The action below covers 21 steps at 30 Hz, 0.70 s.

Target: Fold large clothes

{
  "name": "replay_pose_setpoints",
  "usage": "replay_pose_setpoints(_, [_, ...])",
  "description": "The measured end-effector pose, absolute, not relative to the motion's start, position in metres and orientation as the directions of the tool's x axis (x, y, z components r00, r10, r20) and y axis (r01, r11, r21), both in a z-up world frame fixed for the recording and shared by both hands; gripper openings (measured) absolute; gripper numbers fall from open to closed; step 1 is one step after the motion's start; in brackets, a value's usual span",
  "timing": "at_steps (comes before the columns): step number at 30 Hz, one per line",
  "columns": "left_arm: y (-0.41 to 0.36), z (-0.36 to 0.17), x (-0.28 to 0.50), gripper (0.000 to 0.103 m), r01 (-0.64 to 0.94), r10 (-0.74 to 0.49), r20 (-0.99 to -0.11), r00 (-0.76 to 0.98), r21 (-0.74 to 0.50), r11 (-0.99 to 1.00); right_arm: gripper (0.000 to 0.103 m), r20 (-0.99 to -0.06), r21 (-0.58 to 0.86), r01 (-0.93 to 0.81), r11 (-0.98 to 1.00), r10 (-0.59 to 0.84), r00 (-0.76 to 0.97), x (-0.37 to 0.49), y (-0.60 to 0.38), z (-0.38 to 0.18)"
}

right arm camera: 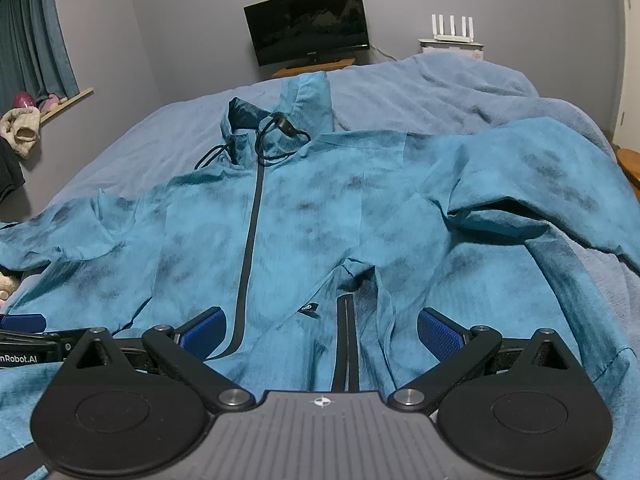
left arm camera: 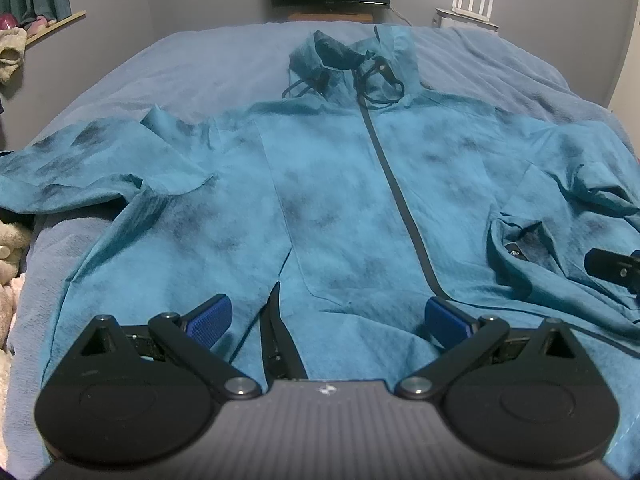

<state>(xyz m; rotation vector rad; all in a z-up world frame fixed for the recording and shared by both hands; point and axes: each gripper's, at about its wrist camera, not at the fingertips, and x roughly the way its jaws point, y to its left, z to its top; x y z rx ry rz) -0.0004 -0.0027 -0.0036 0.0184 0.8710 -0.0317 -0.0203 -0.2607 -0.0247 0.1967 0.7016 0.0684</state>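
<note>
A large teal hooded jacket (left arm camera: 332,184) lies front up on the bed, with a dark zipper (left arm camera: 394,184) down its middle and drawcords at the hood (left arm camera: 348,60). Both sleeves are spread out to the sides. My left gripper (left arm camera: 328,320) is open and empty over the jacket's lower hem, left of the zipper. My right gripper (right arm camera: 322,330) is open and empty over the hem on the right half, with a wrinkled pocket area (right arm camera: 360,280) between its jaws. The jacket (right arm camera: 320,208) fills the right wrist view. The right gripper's tip shows in the left wrist view (left arm camera: 612,268).
The bed has a blue-grey cover (left arm camera: 200,68). A dark TV (right arm camera: 308,24) and a white router (right arm camera: 452,36) stand beyond the bed's far end. A window ledge with soft toys (right arm camera: 24,120) and curtains is at the left.
</note>
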Motion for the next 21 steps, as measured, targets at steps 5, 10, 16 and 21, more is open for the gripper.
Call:
replay_pose_setpoints(5, [-0.0022, -0.0037, 0.0, 0.103, 0.036, -0.021, -0.766, 0.642, 0.002, 0.999, 0.103, -0.635, 0.203, 0.004, 0.979, 0.128, 0.762, -0.0199, -0.2604, -0.0247])
replay_pose_setpoints(10, [-0.0019, -0.0036, 0.0002, 0.103, 0.036, -0.021, -0.766, 0.642, 0.002, 0.999, 0.103, -0.635, 0.203, 0.005, 0.979, 0.128, 0.761, -0.0197, -0.2601, -0.0246])
replay_pose_setpoints(16, [-0.0015, -0.0035, 0.0002, 0.103, 0.036, -0.023, -0.767, 0.642, 0.001, 0.999, 0.103, -0.636, 0.203, 0.005, 0.979, 0.128, 0.761, -0.0196, -0.2597, -0.0243])
replay_pose_setpoints(21, [-0.0009, -0.0036, 0.0005, 0.103, 0.037, -0.024, -0.767, 0.641, 0.0, 0.999, 0.103, -0.637, 0.203, 0.007, 0.979, 0.127, 0.76, -0.0194, -0.2596, -0.0242])
